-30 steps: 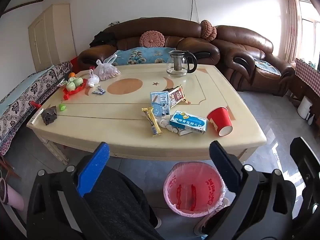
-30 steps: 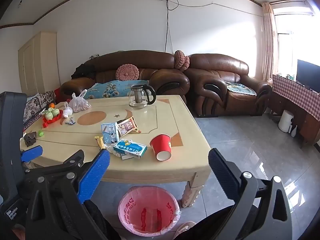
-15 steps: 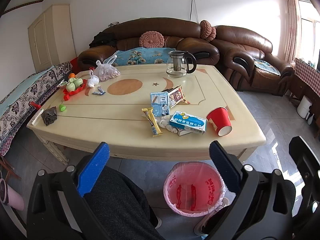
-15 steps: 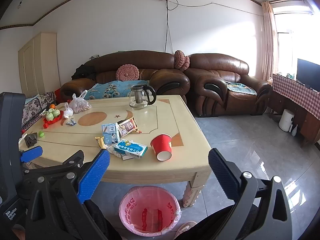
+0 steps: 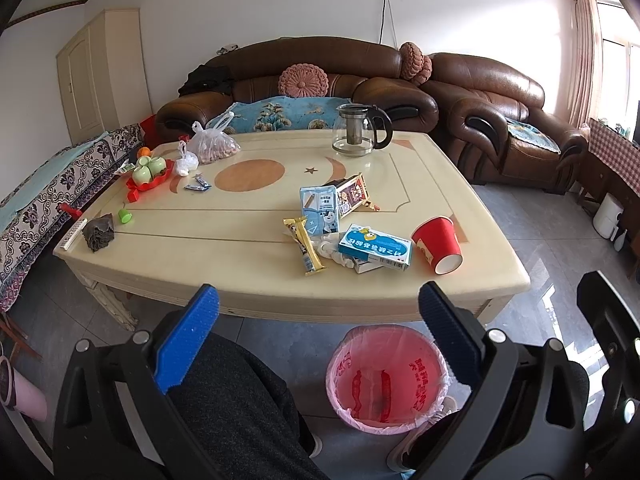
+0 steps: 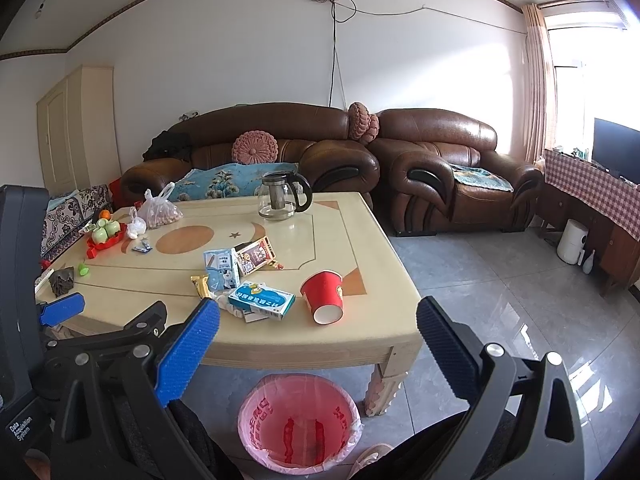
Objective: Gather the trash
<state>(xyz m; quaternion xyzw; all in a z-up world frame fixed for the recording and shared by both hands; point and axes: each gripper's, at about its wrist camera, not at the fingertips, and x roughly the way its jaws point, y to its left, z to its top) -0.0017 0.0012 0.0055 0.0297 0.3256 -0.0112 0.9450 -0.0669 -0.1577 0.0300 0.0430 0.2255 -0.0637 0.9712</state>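
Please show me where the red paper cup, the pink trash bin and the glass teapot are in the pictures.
red paper cup [image 5: 436, 243], left wrist view, on its side wall.
pink trash bin [image 6: 297, 420], right wrist view, on its inner liner.
glass teapot [image 5: 354, 136], left wrist view, on its glass body.

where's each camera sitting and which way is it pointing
Left wrist: sits on the left tongs, held low in front of the table's near edge, facing the sofa; both open blue fingers and the person's dark-clothed leg show.
Right wrist: sits on the right tongs, further right and facing the same way; its open fingers show, with the left tongs at its left edge.
Shared: red cup, blue box, glass teapot, pink-lined bin.
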